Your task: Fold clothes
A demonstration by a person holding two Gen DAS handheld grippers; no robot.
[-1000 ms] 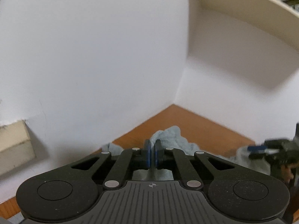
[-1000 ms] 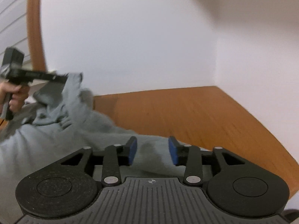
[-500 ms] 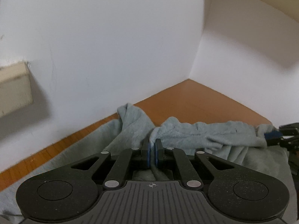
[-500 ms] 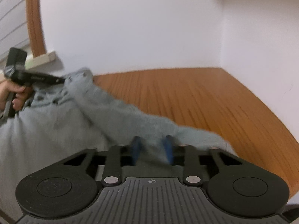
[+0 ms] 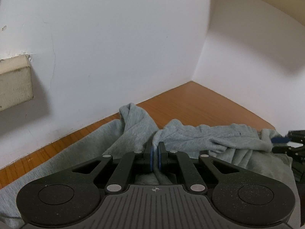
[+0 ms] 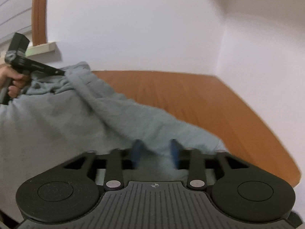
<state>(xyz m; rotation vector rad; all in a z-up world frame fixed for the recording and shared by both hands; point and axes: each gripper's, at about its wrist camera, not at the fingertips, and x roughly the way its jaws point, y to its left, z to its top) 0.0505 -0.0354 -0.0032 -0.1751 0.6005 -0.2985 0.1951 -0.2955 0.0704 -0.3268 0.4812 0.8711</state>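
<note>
Presently catalogued:

1. Grey garment point(image 5: 137, 127) — soft fleece-like cloth, crumpled, spread over the near and left part of the counter. One bunched fold stands up near the wall; a rumpled band of it runs across toward the right gripper.

2. Left gripper point(image 5: 155, 153) — black body, blue pads. Jaws pressed nearly together with a pinch of the grey garment caught between them; the cloth rises to the pads in a small peak. From the right wrist view it shows at far left point(image 6: 62, 72), gripping the raised edge of the garment, with a hand point(image 6: 14, 83) around its handle.

3. Right gripper point(image 6: 155, 153) — same make, blurred in its own view. Jaws are opening, the blue fingers point(image 6: 136, 153) standing apart, with grey cloth lying between and under them; the pads do not press on it. In the left wrist view only its tip shows at the right edge point(image 5: 286, 143), just beside the end of the rumpled band.

4. Counter point(image 6: 190, 95) — orange-brown wood grain, bare on the far and right side, set into a corner.

5. Walls point(image 5: 114, 47) — white, plain, meeting at the corner behind the counter.

6. Ledge point(image 5: 15, 84) — cream block projecting from the left wall, above the counter.
</note>
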